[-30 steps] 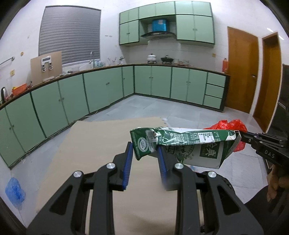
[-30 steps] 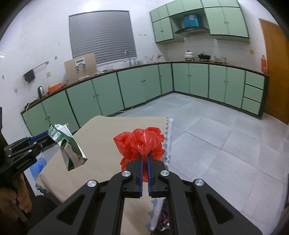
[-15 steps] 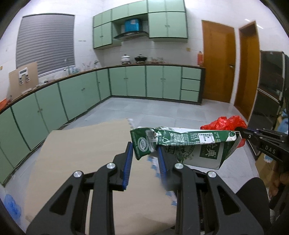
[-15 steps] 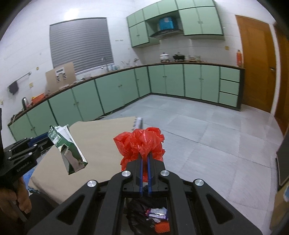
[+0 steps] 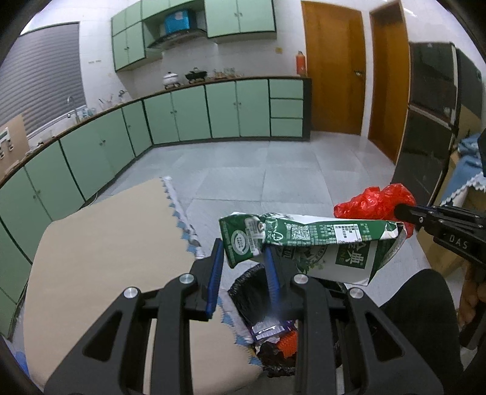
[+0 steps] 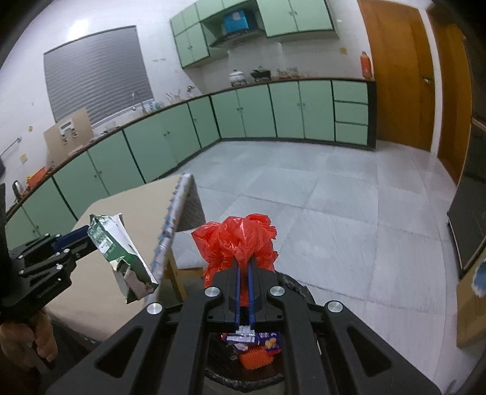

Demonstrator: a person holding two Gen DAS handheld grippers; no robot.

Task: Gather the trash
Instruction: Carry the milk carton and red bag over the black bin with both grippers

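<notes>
The bin [image 6: 291,282] mostly hides behind the right gripper [image 6: 243,270]; wrappers [image 6: 258,338] inside are too small to read; the bench [image 5: 100,243] is cut by the frame's edge.

A home kitchen. Pale green base cabinets with dark trim [image 6: 243,112] run along 2 walls under a long dark countertop [image 5: 231,80], with matching green wall cupboards [image 5: 240,15] above a range hood. A white lidded pot [image 5: 171,79] and a black pan sit on the counter. Grey floor tiles [image 6: 319,194], 2 brown wooden doors [image 5: 332,66] and a grey window blind [image 6: 97,70] complete it.
</notes>
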